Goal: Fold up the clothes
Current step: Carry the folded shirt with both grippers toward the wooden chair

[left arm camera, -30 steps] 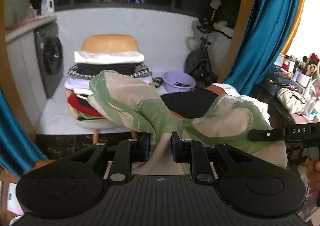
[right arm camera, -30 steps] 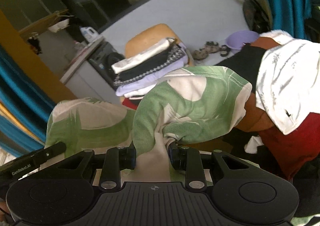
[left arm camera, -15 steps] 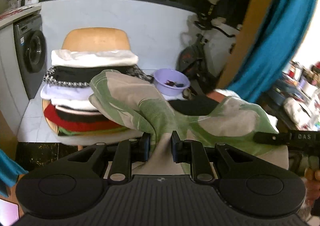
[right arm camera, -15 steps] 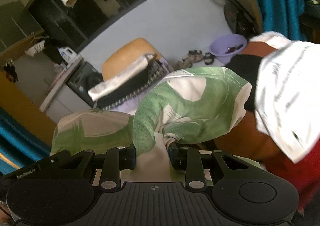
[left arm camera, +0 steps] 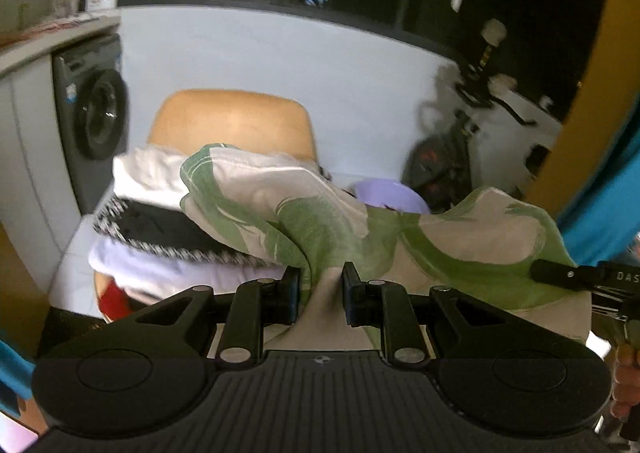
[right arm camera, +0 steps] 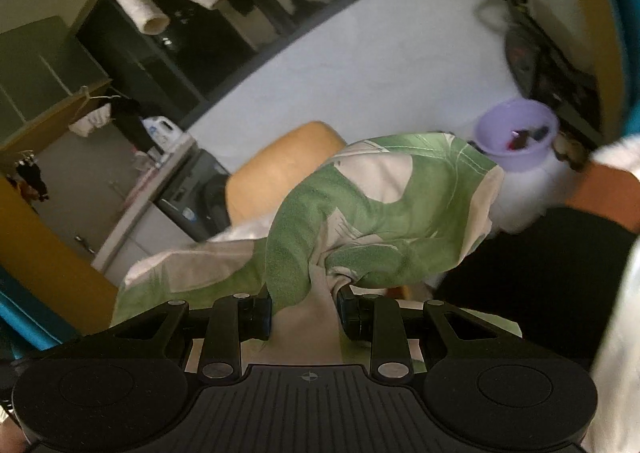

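Both grippers, left (left arm camera: 320,287) and right (right arm camera: 304,311), pinch the green garment (left arm camera: 320,213), stretched sideways between them, stack (left arm camera: 160,221) straight ahead.

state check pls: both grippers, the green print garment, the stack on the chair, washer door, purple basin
left gripper: shut on the green print garment.
right gripper: shut on it too.
green print garment: bunched, held up between both grippers.
folded stack: piled on the chair.
washing machine: door closed.
purple basin: upright on the floor, small items inside.
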A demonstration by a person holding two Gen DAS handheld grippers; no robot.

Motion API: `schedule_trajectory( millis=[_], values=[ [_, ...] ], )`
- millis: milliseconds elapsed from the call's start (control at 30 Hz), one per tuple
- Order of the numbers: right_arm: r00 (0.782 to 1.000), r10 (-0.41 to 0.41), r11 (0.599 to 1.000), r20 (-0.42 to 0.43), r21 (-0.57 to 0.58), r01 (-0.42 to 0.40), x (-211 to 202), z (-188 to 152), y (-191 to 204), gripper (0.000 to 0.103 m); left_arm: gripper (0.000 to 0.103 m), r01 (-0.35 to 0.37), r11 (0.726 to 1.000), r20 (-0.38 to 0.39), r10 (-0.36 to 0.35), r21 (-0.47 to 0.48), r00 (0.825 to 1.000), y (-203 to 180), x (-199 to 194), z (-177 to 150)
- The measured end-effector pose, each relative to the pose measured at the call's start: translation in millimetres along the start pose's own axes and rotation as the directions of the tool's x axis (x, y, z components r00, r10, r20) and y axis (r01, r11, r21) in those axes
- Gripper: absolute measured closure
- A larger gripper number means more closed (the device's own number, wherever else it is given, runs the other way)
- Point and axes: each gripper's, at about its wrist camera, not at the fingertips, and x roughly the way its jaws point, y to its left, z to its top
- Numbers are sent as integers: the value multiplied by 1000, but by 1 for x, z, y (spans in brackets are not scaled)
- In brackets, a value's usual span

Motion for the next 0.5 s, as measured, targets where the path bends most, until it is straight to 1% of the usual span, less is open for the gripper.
schedule_trajectory(
  millis=[133,233,367,500],
  values=[
    [998,56,998,14,-11,-55,39,32,20,78,82,-24,999,33,25,-38,999,32,14,26],
    [998,67,997,12,-25,-67,69,46,38,78,82,-19,998,44,22,-54,999,61,29,49],
    [997,75,996,-9,-49,-75,121,71,69,78,82,-7,998,74,11,-56,997,100,56,92],
    [995,100,994,12,-53,-99,182,112,105,78,82,15,1000,116,-12,-25,993,143,91,149]
  ],
)
